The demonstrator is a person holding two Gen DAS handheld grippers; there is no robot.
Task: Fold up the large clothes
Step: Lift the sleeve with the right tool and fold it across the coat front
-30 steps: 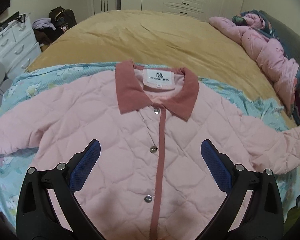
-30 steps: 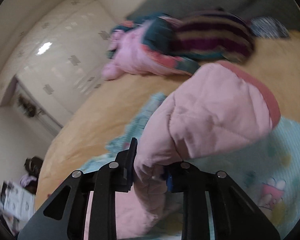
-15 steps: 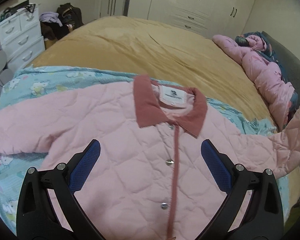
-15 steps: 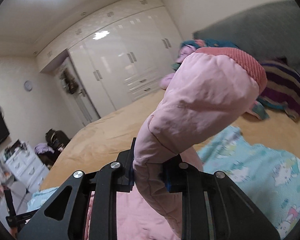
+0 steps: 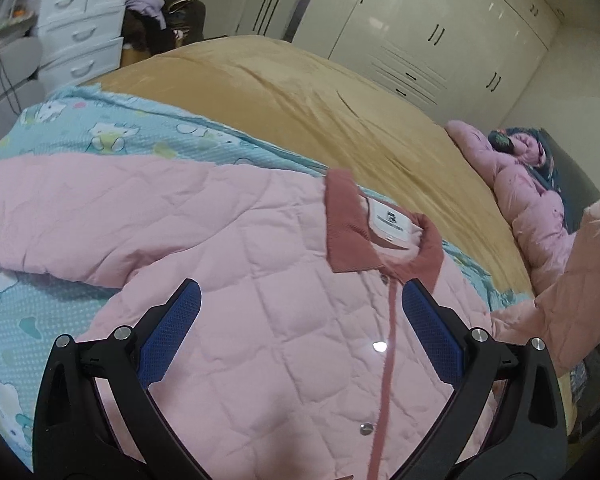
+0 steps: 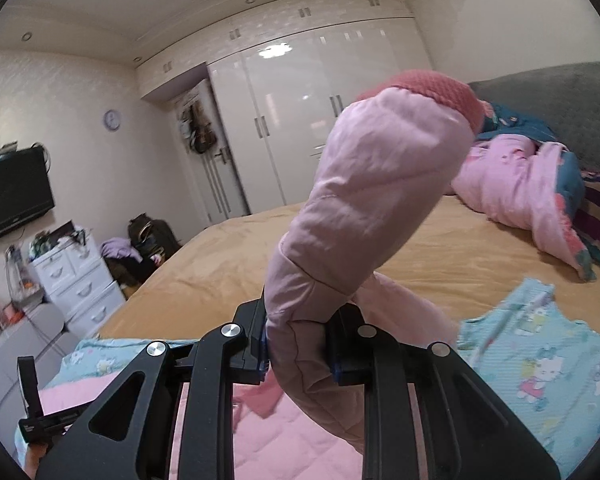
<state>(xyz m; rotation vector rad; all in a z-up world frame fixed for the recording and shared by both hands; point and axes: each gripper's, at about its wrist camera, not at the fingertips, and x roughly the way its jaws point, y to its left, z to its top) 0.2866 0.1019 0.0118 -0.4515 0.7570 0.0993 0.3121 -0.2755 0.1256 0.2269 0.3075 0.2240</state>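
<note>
A pink quilted jacket (image 5: 268,320) with a dusty-red collar (image 5: 348,228) lies face up and buttoned on a light blue cartoon-print sheet (image 5: 112,132) on the bed. My left gripper (image 5: 300,312) hovers over the jacket's chest, open, with nothing between its blue pads. My right gripper (image 6: 300,352) is shut on the jacket's sleeve (image 6: 372,208), which is lifted off the bed; its red cuff (image 6: 440,88) stands up above the jaws. That raised sleeve (image 5: 580,280) shows at the right edge of the left wrist view. The other sleeve (image 5: 80,208) lies spread out to the left.
A mustard bedspread (image 5: 300,92) covers the bed. A pile of pink and patterned clothes (image 6: 532,184) lies by the grey headboard (image 6: 560,100). White wardrobes (image 6: 320,120), a white drawer unit (image 6: 76,276), a wall TV (image 6: 12,192) and bags stand around the room.
My right gripper rose and rolled, carrying the sleeve up off the bed and inward over the jacket. My left gripper drifted and rolled, so the collar shifted to the right in its view.
</note>
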